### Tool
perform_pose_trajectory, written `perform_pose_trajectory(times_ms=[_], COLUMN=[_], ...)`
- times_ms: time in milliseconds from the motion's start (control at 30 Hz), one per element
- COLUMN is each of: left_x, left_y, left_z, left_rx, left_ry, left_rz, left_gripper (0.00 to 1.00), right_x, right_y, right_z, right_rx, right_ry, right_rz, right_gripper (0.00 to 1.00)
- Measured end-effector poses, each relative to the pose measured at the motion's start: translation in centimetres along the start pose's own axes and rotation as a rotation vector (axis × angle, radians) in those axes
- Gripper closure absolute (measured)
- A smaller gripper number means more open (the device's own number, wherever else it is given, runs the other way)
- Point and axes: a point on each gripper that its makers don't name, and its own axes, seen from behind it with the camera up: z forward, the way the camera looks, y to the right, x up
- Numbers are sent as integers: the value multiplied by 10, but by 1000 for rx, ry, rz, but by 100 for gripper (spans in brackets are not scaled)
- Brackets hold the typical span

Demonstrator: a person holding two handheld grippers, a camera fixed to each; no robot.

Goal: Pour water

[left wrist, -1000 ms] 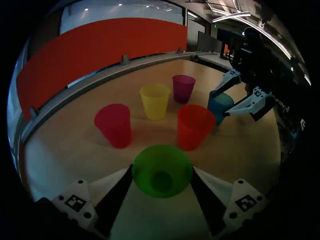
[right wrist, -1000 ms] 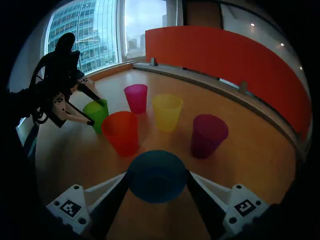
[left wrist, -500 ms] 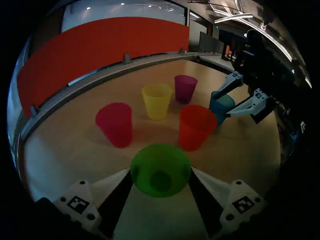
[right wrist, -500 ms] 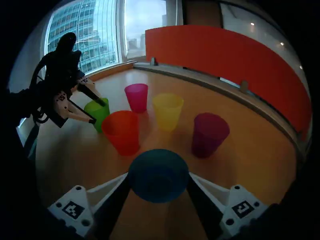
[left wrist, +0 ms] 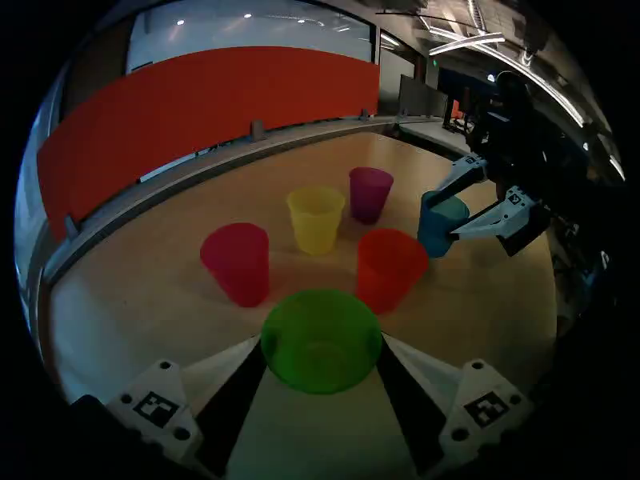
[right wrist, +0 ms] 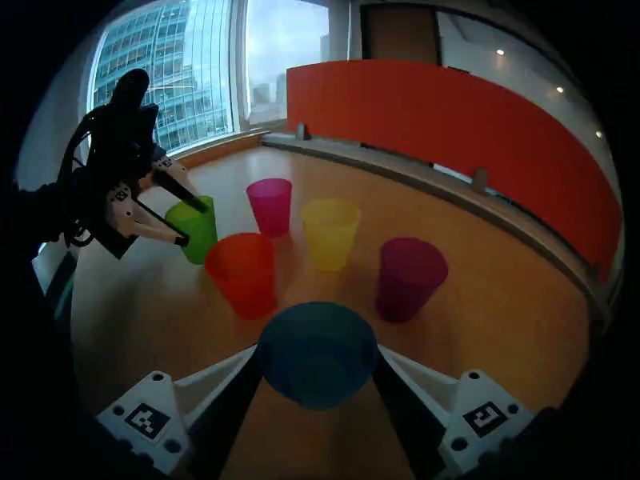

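**Left gripper view:**
- left gripper (left wrist: 322, 352) fingers (left wrist: 218, 382) clamped on green cup (left wrist: 322, 336), one per side
- cup upright, mouth open; side grip likely chosen so wrist can tip it
- water inside: cannot tell
- red cup (left wrist: 238, 262), yellow cup (left wrist: 315, 219), purple cup (left wrist: 370, 194), orange cup (left wrist: 388, 268) clustered on table (left wrist: 480, 296), probably receivers
- beyond them, right gripper (left wrist: 442, 216) clamped on blue cup (left wrist: 436, 228), seen from outside, upright

**Right gripper view:**
- looks into blue cup mouth; interior dark, fill unreadable
- gives green cup's side: upright, near orange cup, apart
- pour not yet begun
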Motion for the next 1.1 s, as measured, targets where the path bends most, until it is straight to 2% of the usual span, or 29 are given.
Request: perform_pose_trajectory(times_ms=[200, 467, 1100], left_x=[12, 38, 108], left_y=[1, -1, -14], left_z=[-12, -31, -74], left_rx=[14, 48, 115], left_ry=[35, 115, 342], left_rz=[13, 29, 6], left_gripper=[12, 12, 12], right_x=[19, 44, 115], right_y=[2, 1, 7], right_z=[-12, -28, -71], right_rx=[-16, -29, -91], right_ry=[45, 109, 312], right_rz=[15, 20, -9], right_gripper=[8, 8, 8])
